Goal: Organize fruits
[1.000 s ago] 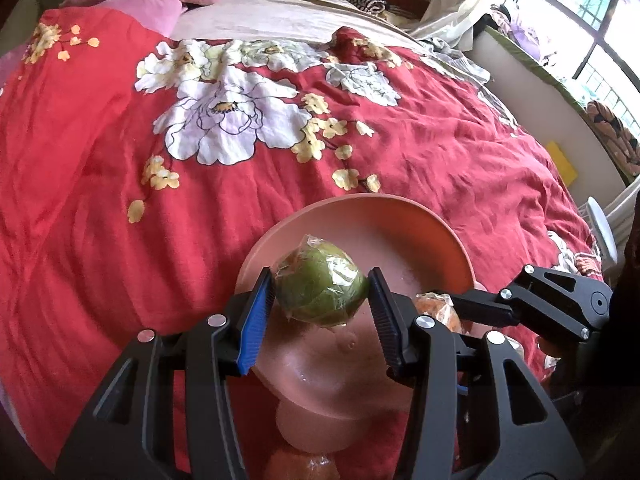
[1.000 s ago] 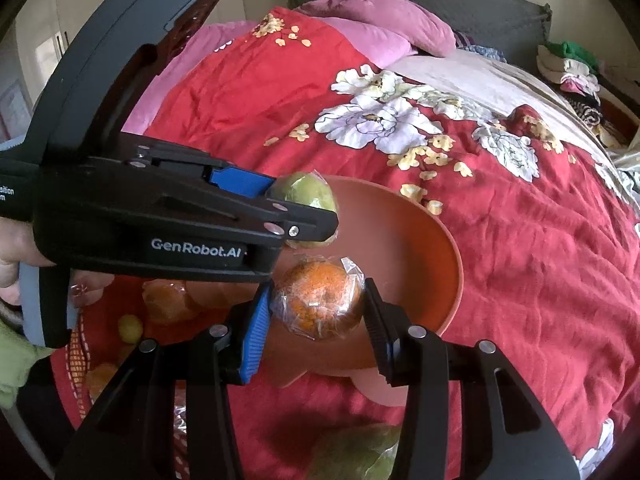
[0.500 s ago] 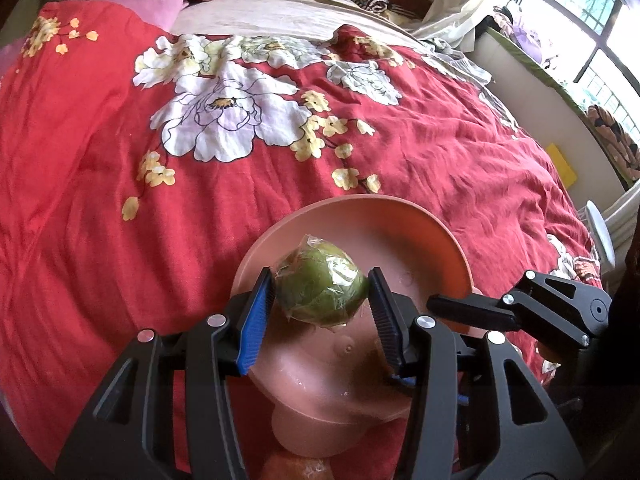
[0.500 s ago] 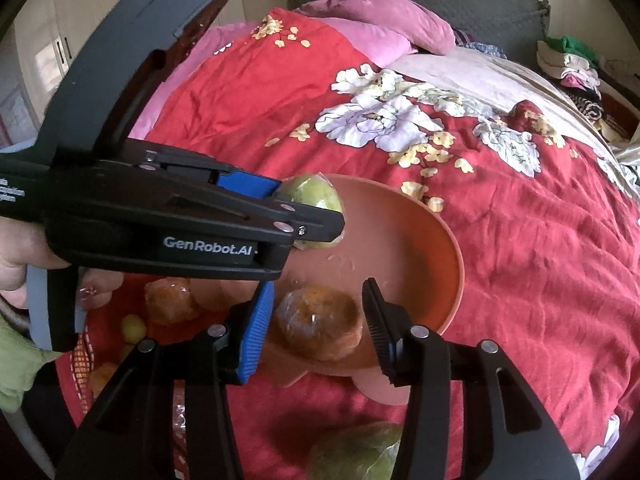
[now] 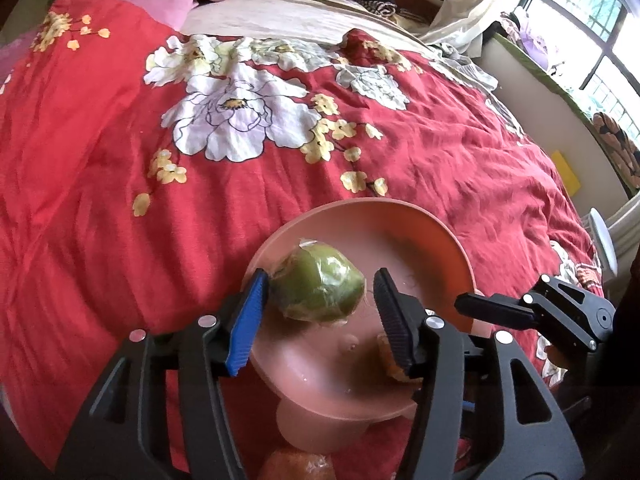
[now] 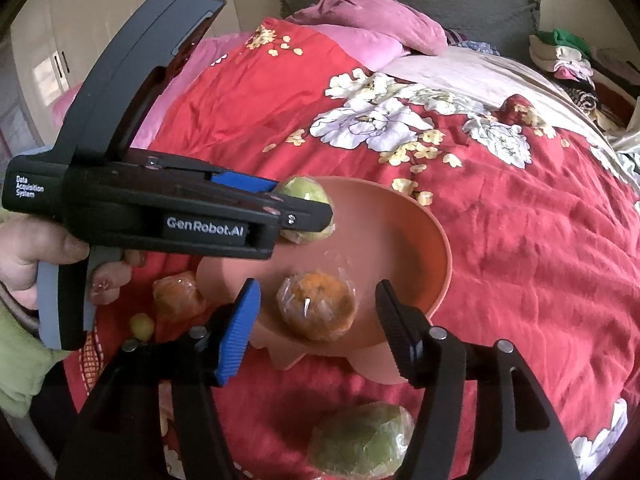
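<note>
Left wrist view: with left gripper (image 5: 318, 304) jaws parted, the wrapped green fruit (image 5: 320, 285) could roll off the tilted bowl (image 5: 432, 232); right gripper (image 6: 316, 306) jaws spread around the orange (image 6: 316, 306).

A home bedroom. A bed (image 5: 120, 128) is filling most of both views, wearing a red flowered quilt (image 6: 520, 220), with pink pillows (image 6: 372, 20) lying against a grey padded headboard (image 6: 460, 4). Folded clothes (image 6: 560, 54) are sitting stacked beside it, and daylight is coming through a barred window (image 5: 592, 20) above a low ledge.
</note>
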